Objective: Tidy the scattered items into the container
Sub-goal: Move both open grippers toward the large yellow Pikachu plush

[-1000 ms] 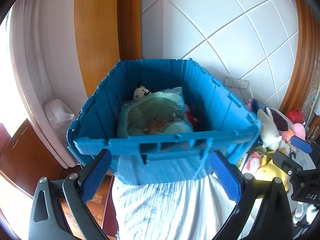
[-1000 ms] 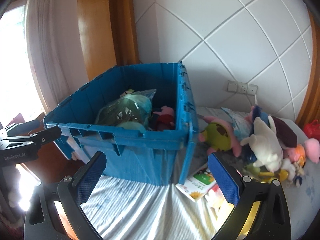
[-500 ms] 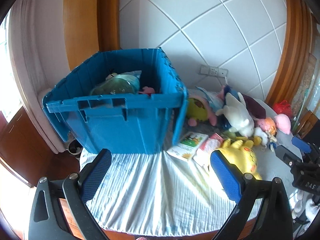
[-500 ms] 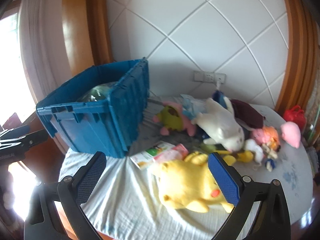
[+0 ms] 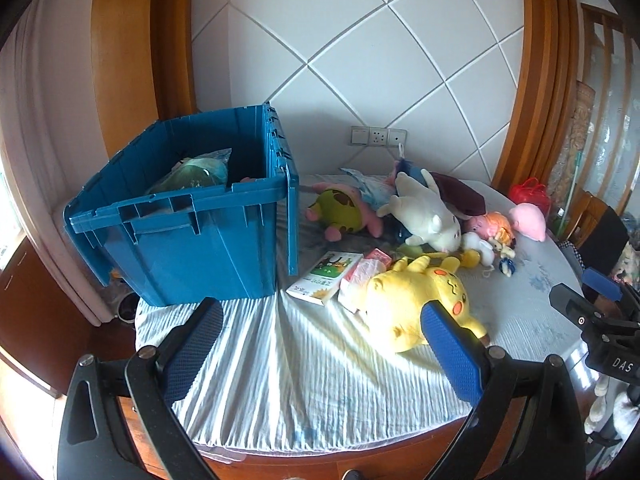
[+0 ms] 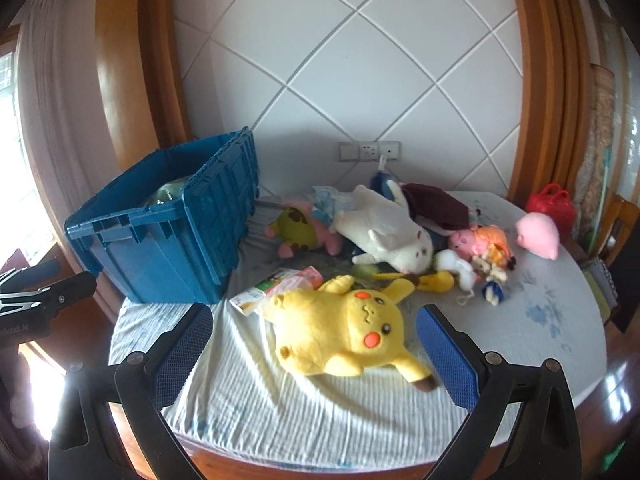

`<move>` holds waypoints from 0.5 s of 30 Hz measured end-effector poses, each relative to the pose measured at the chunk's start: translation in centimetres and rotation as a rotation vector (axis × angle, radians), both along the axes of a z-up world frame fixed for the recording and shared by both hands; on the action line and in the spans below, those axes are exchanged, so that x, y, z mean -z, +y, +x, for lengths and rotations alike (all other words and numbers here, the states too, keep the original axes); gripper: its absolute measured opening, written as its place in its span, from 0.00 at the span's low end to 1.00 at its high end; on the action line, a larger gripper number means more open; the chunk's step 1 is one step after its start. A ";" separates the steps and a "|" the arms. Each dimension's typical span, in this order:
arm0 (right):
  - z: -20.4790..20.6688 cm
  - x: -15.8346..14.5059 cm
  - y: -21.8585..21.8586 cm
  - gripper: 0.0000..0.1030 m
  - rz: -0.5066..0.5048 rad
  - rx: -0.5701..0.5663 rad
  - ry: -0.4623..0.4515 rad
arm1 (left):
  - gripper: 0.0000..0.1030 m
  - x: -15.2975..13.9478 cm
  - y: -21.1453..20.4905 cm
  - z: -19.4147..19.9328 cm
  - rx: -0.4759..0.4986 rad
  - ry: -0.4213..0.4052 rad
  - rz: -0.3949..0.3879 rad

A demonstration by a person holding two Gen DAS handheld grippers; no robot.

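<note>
A blue crate stands at the left of the round table, with a bagged green toy inside; it also shows in the right wrist view. A yellow Pikachu plush lies in front of my open, empty right gripper, between the lines of its fingers. In the left wrist view the Pikachu sits by the right finger of my open, empty left gripper. A white plush, a green-pink plush, a booklet and several small toys lie behind.
The table has a white cloth and stands against a tiled wall with sockets. A pink round plush and a red bag sit at the far right. A chair stands on the right.
Both grippers have pulled back from the crate and swung right; the crate has shrunk to the left and the scattered toys and Pikachu have come into view. Both stay open.
</note>
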State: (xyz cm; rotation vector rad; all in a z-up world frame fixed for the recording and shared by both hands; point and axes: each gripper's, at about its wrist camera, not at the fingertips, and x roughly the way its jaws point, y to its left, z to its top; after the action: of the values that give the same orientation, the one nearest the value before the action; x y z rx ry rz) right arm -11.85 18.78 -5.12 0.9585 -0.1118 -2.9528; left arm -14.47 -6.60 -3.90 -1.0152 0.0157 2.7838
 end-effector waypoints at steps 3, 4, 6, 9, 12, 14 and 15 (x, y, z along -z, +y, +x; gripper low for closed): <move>1.3 -0.1 0.0 1.00 0.016 0.025 -0.008 | 0.98 -0.1 0.3 1.0 0.006 0.004 -0.016; 1.7 -0.1 0.1 1.00 0.017 0.031 -0.009 | 0.98 -0.2 0.4 1.3 0.009 0.002 -0.015; 2.3 -0.2 0.3 1.00 0.010 0.027 -0.008 | 0.98 -0.3 0.9 1.7 0.016 0.002 -0.020; 2.5 -0.2 1.1 1.00 0.004 0.024 -0.002 | 0.98 -0.5 1.9 1.7 0.006 0.011 -0.037; 1.6 0.0 2.5 1.00 -0.008 0.012 -0.007 | 0.98 -0.3 3.1 1.0 -0.010 0.004 -0.023; 0.8 0.2 3.3 1.00 0.004 -0.001 -0.019 | 0.98 -0.2 4.2 0.3 -0.022 -0.006 -0.021; 0.4 0.3 3.9 1.00 0.008 -0.007 -0.023 | 0.98 -0.1 4.8 0.0 -0.026 -0.010 -0.020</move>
State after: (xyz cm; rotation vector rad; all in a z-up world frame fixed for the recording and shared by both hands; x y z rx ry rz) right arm -11.47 22.65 -5.40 0.9915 -0.0972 -2.9391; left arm -14.47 -1.81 -3.81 -1.0413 0.0293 2.8079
